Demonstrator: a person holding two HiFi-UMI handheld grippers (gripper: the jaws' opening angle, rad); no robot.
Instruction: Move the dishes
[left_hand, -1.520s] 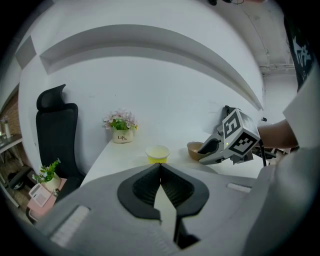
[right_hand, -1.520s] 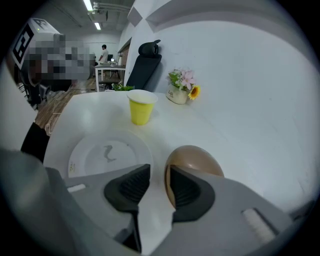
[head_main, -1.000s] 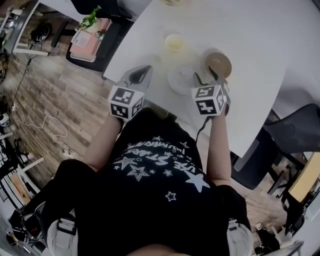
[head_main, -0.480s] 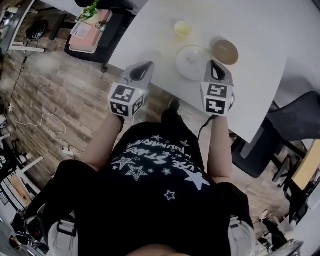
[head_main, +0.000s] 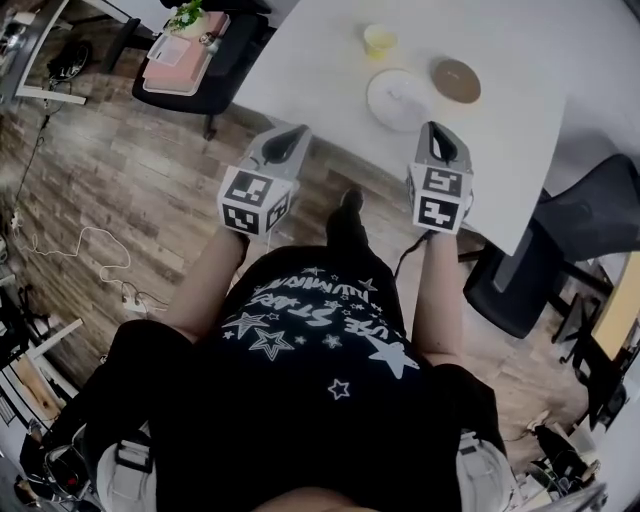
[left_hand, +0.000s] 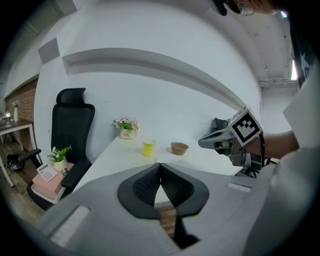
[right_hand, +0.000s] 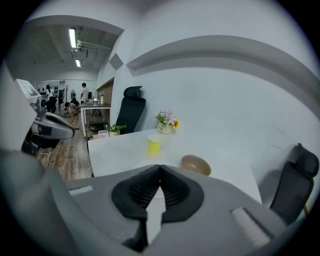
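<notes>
A white plate (head_main: 400, 98), a brown bowl (head_main: 456, 80) and a yellow cup (head_main: 380, 40) stand on the white table (head_main: 510, 150). My left gripper (head_main: 288, 138) hovers at the table's near edge, left of the plate, shut and empty. My right gripper (head_main: 437, 138) hangs over the table just in front of plate and bowl, also shut with nothing in it. From the left gripper (left_hand: 160, 166) the cup (left_hand: 148, 147) and bowl (left_hand: 179, 148) lie well ahead. Beyond the shut right gripper (right_hand: 160, 169) are the cup (right_hand: 155, 145) and bowl (right_hand: 195, 164).
A flower pot (right_hand: 165, 123) stands at the table's far end. A black office chair (left_hand: 70, 135) with a pink box and small plant (head_main: 180, 50) sits left of the table. Another dark chair (head_main: 560, 250) is on the right. Wooden floor (head_main: 120, 180) lies below.
Both grippers have drawn back from the dishes toward the table's near edge. The right jaws, open beside the bowl a second ago, are shut now with nothing in them.
</notes>
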